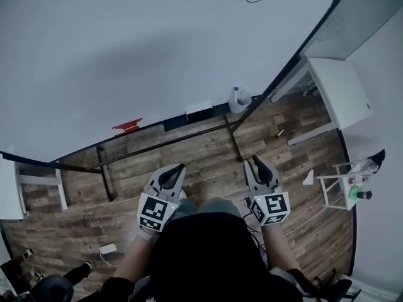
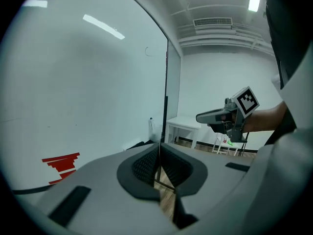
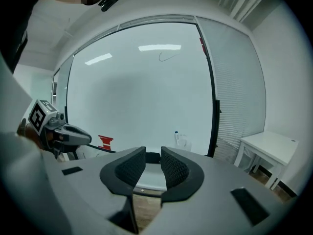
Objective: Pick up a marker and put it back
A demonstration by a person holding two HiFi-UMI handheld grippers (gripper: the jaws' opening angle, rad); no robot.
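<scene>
No marker shows clearly in any view. A whiteboard [image 1: 157, 55] fills the area ahead, with a ledge [image 1: 170, 123] along its lower edge. On that ledge lie a red object [image 1: 128, 126], a white item [image 1: 199, 110] and a spray bottle [image 1: 238, 99]. My left gripper [image 1: 178, 168] is held in the air short of the board, its jaws shut with nothing between them [image 2: 159, 163]. Beside it my right gripper [image 1: 257, 162] stands open, the gap between its pads [image 3: 153, 160] empty. Neither gripper touches the ledge.
A white table [image 1: 340, 90] stands to the right of the board. A small white stand [image 1: 343, 190] holding a green item is at the right. The floor is wood planks [image 1: 189, 162], and the board's dark frame legs [image 1: 234, 140] reach down to it.
</scene>
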